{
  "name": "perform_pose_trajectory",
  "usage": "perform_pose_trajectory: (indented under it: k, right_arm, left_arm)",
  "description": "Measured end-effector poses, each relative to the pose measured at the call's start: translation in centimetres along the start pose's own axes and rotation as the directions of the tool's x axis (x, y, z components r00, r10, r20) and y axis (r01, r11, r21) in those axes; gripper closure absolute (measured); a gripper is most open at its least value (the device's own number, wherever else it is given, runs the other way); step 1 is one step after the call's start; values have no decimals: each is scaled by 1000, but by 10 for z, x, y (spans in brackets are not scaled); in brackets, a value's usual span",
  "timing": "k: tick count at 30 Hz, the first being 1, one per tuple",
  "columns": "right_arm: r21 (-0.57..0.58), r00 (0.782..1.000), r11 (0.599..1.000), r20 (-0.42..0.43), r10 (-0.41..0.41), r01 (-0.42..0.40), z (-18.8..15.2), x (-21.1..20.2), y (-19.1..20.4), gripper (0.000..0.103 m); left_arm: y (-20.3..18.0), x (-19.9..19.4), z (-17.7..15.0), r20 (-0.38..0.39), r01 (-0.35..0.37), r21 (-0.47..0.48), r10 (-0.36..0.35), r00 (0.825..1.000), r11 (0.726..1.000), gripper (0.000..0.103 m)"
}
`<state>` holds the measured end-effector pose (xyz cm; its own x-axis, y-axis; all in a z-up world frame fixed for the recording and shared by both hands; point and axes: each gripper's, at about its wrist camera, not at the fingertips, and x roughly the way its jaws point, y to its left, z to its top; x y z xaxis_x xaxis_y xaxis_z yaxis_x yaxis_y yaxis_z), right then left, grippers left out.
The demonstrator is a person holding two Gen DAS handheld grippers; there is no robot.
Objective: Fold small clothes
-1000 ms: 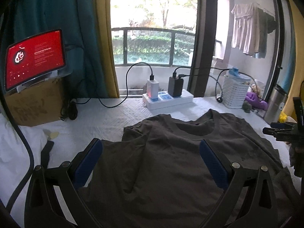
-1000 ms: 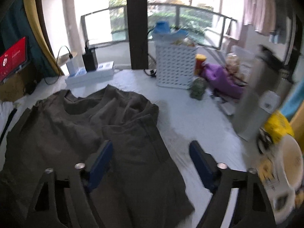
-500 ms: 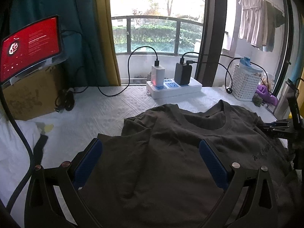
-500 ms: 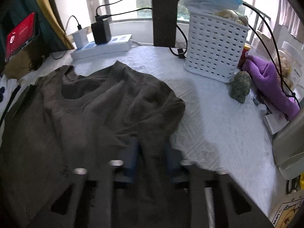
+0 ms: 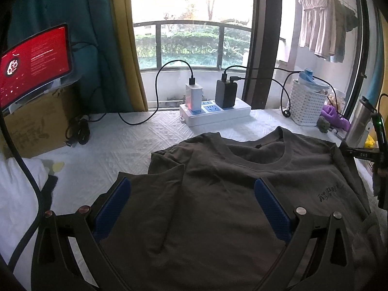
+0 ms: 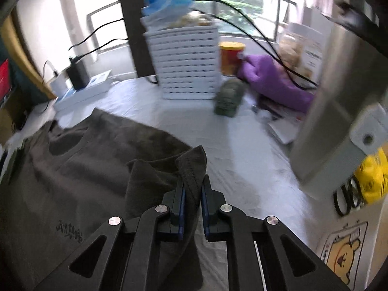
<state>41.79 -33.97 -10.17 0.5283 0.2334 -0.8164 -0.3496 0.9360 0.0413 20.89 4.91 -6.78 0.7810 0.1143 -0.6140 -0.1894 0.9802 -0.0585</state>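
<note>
A dark grey-brown T-shirt (image 5: 230, 189) lies front up on the white-covered table, its neckline toward the window and its left sleeve (image 5: 160, 179) folded over the body. My left gripper (image 5: 192, 206) hovers open above the shirt's lower chest, blue pads wide apart with nothing pinched. My right gripper (image 6: 192, 194) has the shirt's right sleeve edge (image 6: 191, 167) between its blue pads; the jaws are closing and press on the cloth, which stands up from them in a lifted fold. The left wrist view shows that gripper (image 5: 361, 155) at the shirt's right shoulder.
A white power strip (image 5: 215, 114) with chargers and cables lies behind the shirt. A white basket (image 6: 184, 63), a purple cloth (image 6: 274, 84), a small green figure (image 6: 228, 99) and a steel flask (image 6: 339, 101) crowd the right. A red-screen tablet (image 5: 34, 63) rests on a cardboard box at left.
The right gripper's jaws went from wide open to closed on the right sleeve and drew it up and toward the right. The left gripper stayed open over the shirt.
</note>
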Motion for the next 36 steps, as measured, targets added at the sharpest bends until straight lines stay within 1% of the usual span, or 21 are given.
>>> perform_pose_trajectory:
  k: [3,5,7,9,12,15,18,20,22,25,30,33,36]
  right_arm:
    - [-9,999,999,31,-35,36,0,-10,-3,92]
    - [-10,996,998,53,-68,68,2,-19,-5,96]
    - [-4,992,994,69,-104,105,5,-28,-9,96]
    - [5,983,988,93,-156,156,7,-44,-15,96]
    - [20,970,978,119,-211,210,10,-65,-20,96]
    - [8,961,971,138,-239,241,9,-81,-13,96]
    - [-16,961,972,153,-229,234,8,-92,5,96]
    - [-40,965,975,159,-208,217,8,-94,22,96]
    - [-62,970,979,159,-184,196,9,-93,39,96]
    - [-100,980,983,139,-141,156,8,-78,68,96]
    - [-159,994,983,66,-86,95,1,-40,118,96]
    - [-175,997,982,27,-67,71,-8,-20,138,96]
    - [-194,999,981,-42,-17,8,-19,1,154,96]
  left_arm:
    - [0,-2,0,3,0,-2,0,1000,1000,2]
    - [0,-3,0,4,2,-2,-2,1000,1000,2]
    - [0,-5,-1,8,4,1,-4,1000,1000,2]
    - [0,-8,0,16,7,2,-7,1000,1000,2]
    - [2,-12,-1,27,10,1,-10,1000,1000,2]
    - [6,-15,-2,32,10,-5,-10,999,1000,2]
    - [14,-20,-4,38,15,-17,-14,999,1000,2]
    - [18,-23,-6,41,17,-24,-16,999,1000,2]
    - [23,-25,-8,43,20,-30,-18,999,999,2]
    - [30,-30,-11,46,24,-36,-23,999,999,2]
    - [41,-36,-16,52,30,-50,-27,998,998,2]
    - [46,-38,-19,51,30,-62,-27,998,998,2]
    - [50,-37,-21,45,25,-72,-22,999,997,2]
